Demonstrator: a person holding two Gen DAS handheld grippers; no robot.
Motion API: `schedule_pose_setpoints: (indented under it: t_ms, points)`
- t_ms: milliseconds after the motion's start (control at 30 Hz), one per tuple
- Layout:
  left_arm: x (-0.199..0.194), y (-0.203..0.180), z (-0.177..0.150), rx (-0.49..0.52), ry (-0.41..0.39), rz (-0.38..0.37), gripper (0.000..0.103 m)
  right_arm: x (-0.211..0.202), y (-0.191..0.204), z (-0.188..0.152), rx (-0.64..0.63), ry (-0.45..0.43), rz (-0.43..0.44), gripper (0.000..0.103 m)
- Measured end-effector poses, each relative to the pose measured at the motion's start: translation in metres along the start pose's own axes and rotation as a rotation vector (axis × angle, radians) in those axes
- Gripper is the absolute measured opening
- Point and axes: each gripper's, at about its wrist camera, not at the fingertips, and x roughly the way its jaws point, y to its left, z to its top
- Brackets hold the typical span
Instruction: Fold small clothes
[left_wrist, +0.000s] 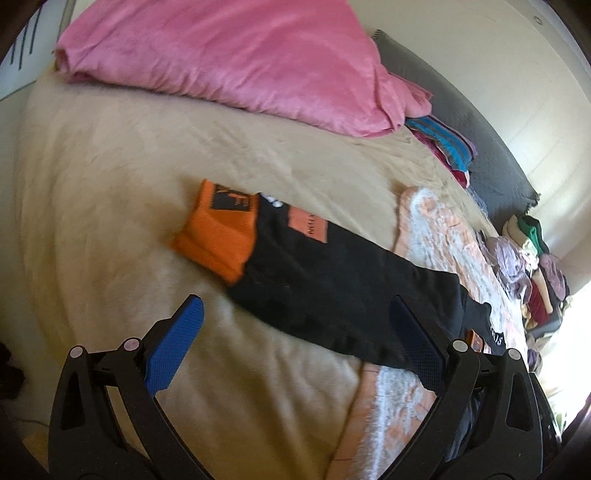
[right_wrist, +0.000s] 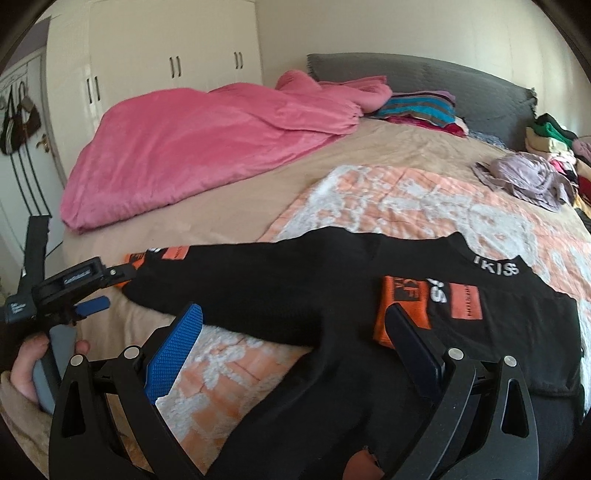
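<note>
We see the black top (right_wrist: 295, 280) spread flat on the bed (left_wrist: 110, 184), partly over a peach-and-white blanket (right_wrist: 388, 199). One sleeve stretches out ahead of the left gripper (left_wrist: 295, 328), which stands wide with nothing between its blue pads — the orange cuff (left_wrist: 218, 236) lies just beyond them. The right gripper (right_wrist: 295, 339) is also wide, hovering over the top's body beside the other, folded-in orange cuff (right_wrist: 402, 314). The top is black with orange patches and white collar lettering — slightly rumpled.
</note>
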Motion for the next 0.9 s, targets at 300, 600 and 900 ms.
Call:
schedule_pose_setpoints:
  t_ms: [300,600,900]
  points:
    - [0.018,0.030,0.001,-0.093,-0.007,-0.062,0.093,0.005,-0.001,-0.005,0.013,0.022,0.019,0.098]
    - [0.031,0.029,0.014,-0.073,-0.063,0.012,0.066,0.004,-0.019,-0.010,0.058,0.023,0.002,0.098]
    - [0.038,0.027,0.031,-0.084,-0.045,-0.042,0.006,-0.005,-0.044,-0.014,0.111,0.015,-0.034,0.098]
